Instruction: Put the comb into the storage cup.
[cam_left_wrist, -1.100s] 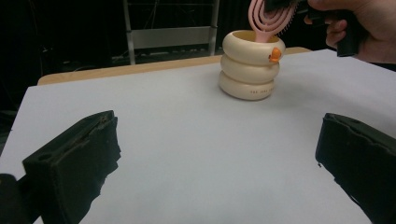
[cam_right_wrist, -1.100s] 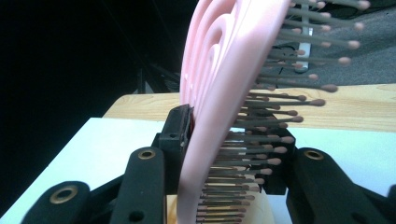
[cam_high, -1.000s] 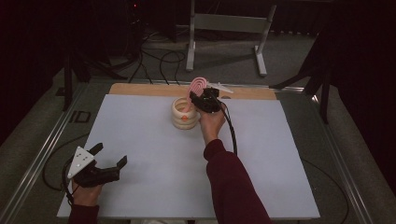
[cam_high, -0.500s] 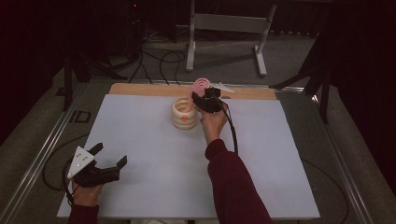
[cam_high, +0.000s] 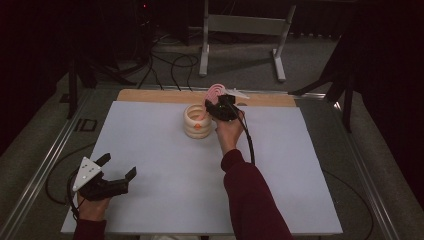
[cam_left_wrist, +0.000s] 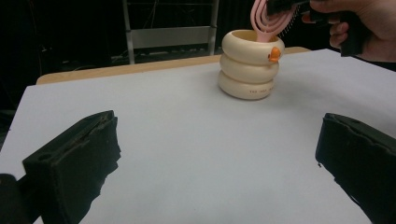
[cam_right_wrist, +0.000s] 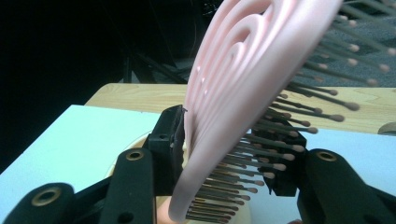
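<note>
Pink and vented, the brush (cam_high: 218, 92) stands handle-down in the cup (cam_high: 198, 121), a cream holder of three stacked rings with an orange duck bill, at the far middle of the white counter (cam_high: 165, 165). In the left gripper view its head (cam_left_wrist: 270, 21) leans out over the cup (cam_left_wrist: 247, 65) rim.

The right gripper (cam_high: 220, 106) sits just right of the cup. Its fingers have just been opening; in its own view the brush (cam_right_wrist: 243, 93) is between them, its smooth back against the left finger (cam_right_wrist: 170, 140) and its bristles toward the right one, which looks to have backed off, so the pinch seems to be loosening rather than firm.

The left gripper (cam_high: 117, 170) rests at the near left, fingers spread wide with nothing between them.

Judging by this, the placing is nearly done: the brush is in the cup, and what remains is a full release and drawing the hand away without tipping it.

A line of small brown print runs round the cup's bottom ring, too small to read.
</note>
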